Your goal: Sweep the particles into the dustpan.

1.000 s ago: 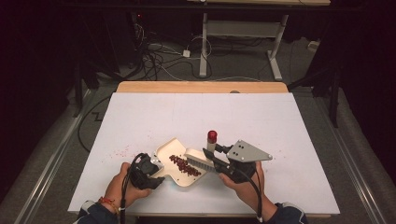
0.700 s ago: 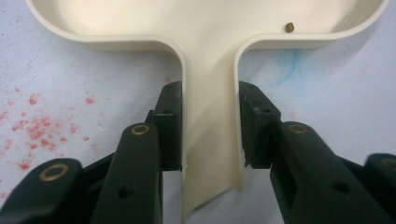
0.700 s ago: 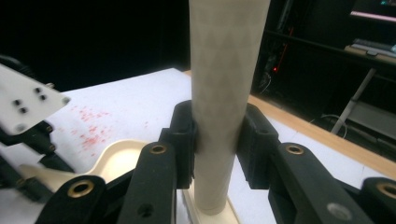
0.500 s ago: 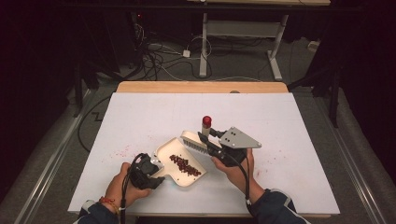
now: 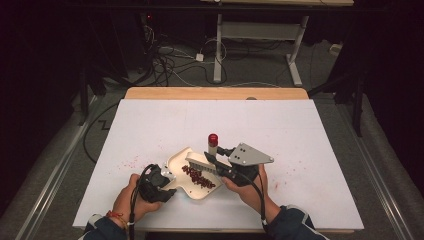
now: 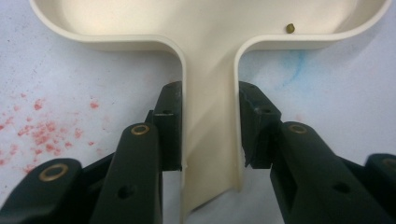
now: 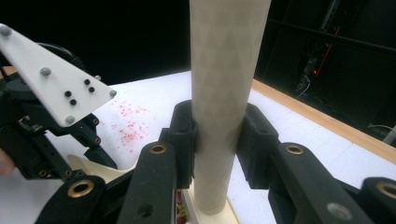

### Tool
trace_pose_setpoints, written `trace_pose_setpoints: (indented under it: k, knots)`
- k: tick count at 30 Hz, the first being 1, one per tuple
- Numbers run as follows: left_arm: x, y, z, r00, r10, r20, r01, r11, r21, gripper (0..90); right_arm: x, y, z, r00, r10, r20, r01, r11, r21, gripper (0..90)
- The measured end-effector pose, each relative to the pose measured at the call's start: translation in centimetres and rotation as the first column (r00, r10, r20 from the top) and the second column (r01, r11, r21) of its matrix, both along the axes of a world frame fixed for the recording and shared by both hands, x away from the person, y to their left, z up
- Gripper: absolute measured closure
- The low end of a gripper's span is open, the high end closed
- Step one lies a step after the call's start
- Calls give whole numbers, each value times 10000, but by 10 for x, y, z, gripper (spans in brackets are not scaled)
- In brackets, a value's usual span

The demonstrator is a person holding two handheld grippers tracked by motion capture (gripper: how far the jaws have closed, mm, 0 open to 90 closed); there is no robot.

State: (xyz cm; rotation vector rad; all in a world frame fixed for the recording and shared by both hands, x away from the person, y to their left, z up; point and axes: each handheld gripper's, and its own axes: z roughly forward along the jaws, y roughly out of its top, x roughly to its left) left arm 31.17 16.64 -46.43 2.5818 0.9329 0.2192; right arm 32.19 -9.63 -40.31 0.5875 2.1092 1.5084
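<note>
A cream dustpan [image 5: 176, 158] lies on the white table near the front, with several small red bits [image 5: 199, 177] in it. My left gripper [image 5: 167, 180] is shut on the pan's handle [image 6: 208, 116]; in the left gripper view my left gripper [image 6: 208, 122] has a jaw pressed on each side of it. My right gripper [image 5: 216, 156] is shut on the upright handle of a brush [image 5: 213, 141] with a red top, its bristles [image 5: 199, 162] over the pan. In the right gripper view my right gripper [image 7: 218, 136] clamps the pale round brush handle [image 7: 224, 70].
Red specks stain the table [image 5: 150, 120] left of the pan [image 5: 127, 162] and to the right [image 5: 295, 165]. A single bead [image 6: 290, 28] sits inside the pan's wall. The left gripper's grey plate [image 7: 51, 79] is close beside the brush. Cables and desk legs lie beyond the table's wooden far edge [image 5: 215, 93].
My right gripper has carried the brush a little to the left over the dustpan. The left gripper and the pan have stayed put.
</note>
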Motion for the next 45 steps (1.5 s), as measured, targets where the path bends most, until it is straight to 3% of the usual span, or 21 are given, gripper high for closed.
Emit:
trace_pose_setpoints:
  k: [4, 7, 20, 36, 45]
  knots:
    - [0, 1, 0, 10000, 35, 10, -35, 10000, -35, 637, -2, -7, 3, 9999, -98, 33, 98, 9999, -26, 701]
    - [1, 2, 0, 9999, 104, -22, -104, 9999, -117, 637, -2, -18, 8, 9997, -215, 82, 212, 9994, 271, 701]
    - [4, 9, 0, 9995, 324, -7, -324, 9993, -210, 637, -2, -67, 28, 9966, -819, 33, 817, 9956, 461, 701]
    - [6, 15, 2, 9985, 545, 59, -542, 9975, -450, 638, -21, -142, 35, 9920, -1217, -333, 1221, 9925, 101, 700]
    - [10, 15, 1, 9983, 576, 14, -575, 9971, -506, 638, -26, -165, 34, 9870, -1469, -659, 1459, 9891, -194, 700]
